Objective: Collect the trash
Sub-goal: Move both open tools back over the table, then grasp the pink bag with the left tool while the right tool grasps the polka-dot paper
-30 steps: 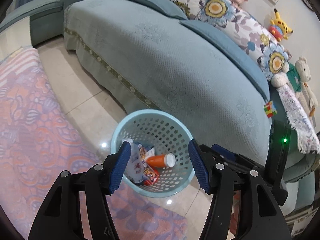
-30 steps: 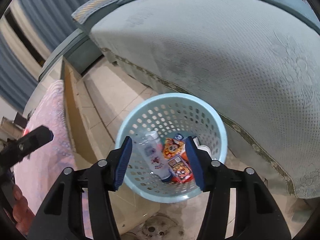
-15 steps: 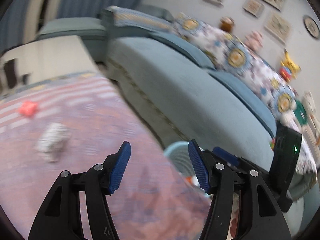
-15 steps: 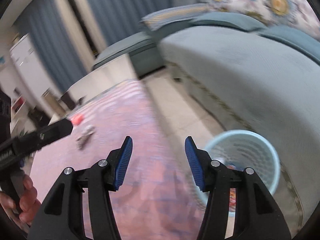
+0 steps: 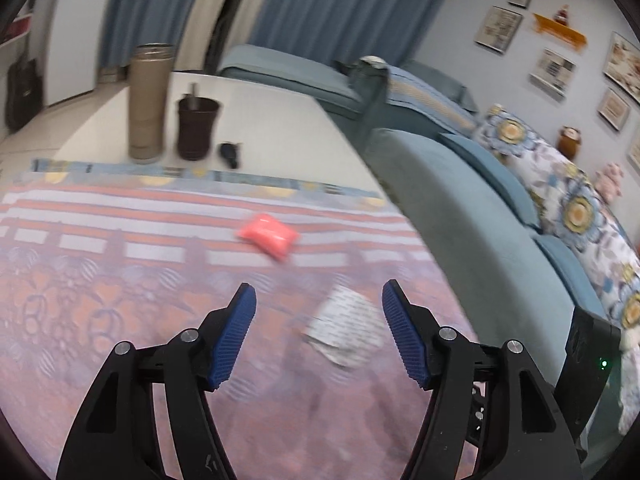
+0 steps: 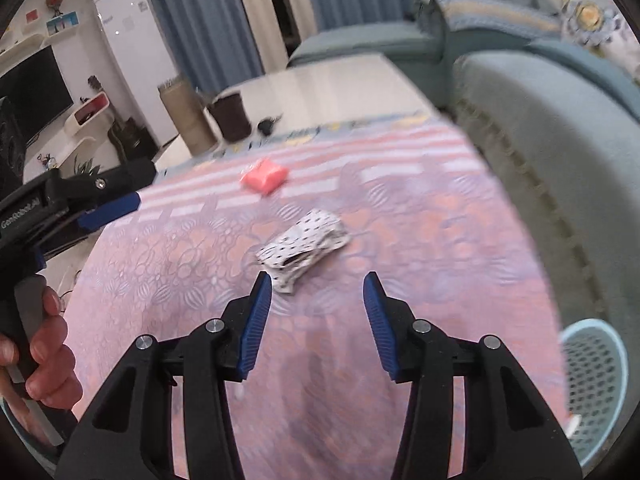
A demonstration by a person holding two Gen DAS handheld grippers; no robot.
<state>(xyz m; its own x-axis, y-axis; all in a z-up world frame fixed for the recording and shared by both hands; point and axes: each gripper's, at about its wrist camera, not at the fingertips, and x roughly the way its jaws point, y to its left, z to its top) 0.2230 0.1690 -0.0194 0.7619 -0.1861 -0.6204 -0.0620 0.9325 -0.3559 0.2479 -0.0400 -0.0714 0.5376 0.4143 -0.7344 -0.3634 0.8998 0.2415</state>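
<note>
While both views are smeared by motion, the layout is readable enough to sort line by line.

What changed: a second ago both cameras looked down into the pale blue perforated plastic basket [image 6: 592, 380] with wrappers and a bottle in it; now both look out over the pink-and-lilac patterned cloth [image 5: 120, 300] on the table, and the basket sits at the lower right edge of the right view, beside the teal fabric sofa [image 5: 480, 216].

Meaning for the task: judging by that swing, the last drop-off is done and the next pick-up is starting.

Left gripper [image 5: 319, 334]: fingers spread wide, nothing between them, hovering above the cloth.

Right gripper [image 6: 316, 320]: likewise released and empty.

Trash still out: a crumpled white wrapper with black specks [image 6: 304, 246] lies on the cloth just ahead of both grippers; a small pink plastic packet [image 6: 264, 176] lies farther back, apart from it.

Likely next target: the speckled wrapper, being nearer; which gripper takes it I cannot tell.

Not trash, probably: a tall tan cylindrical flask [image 5: 149, 100], a dark brown cup [image 5: 198, 126] and a small black object [image 5: 230, 154] on the bare white tabletop beyond the cloth.
</note>
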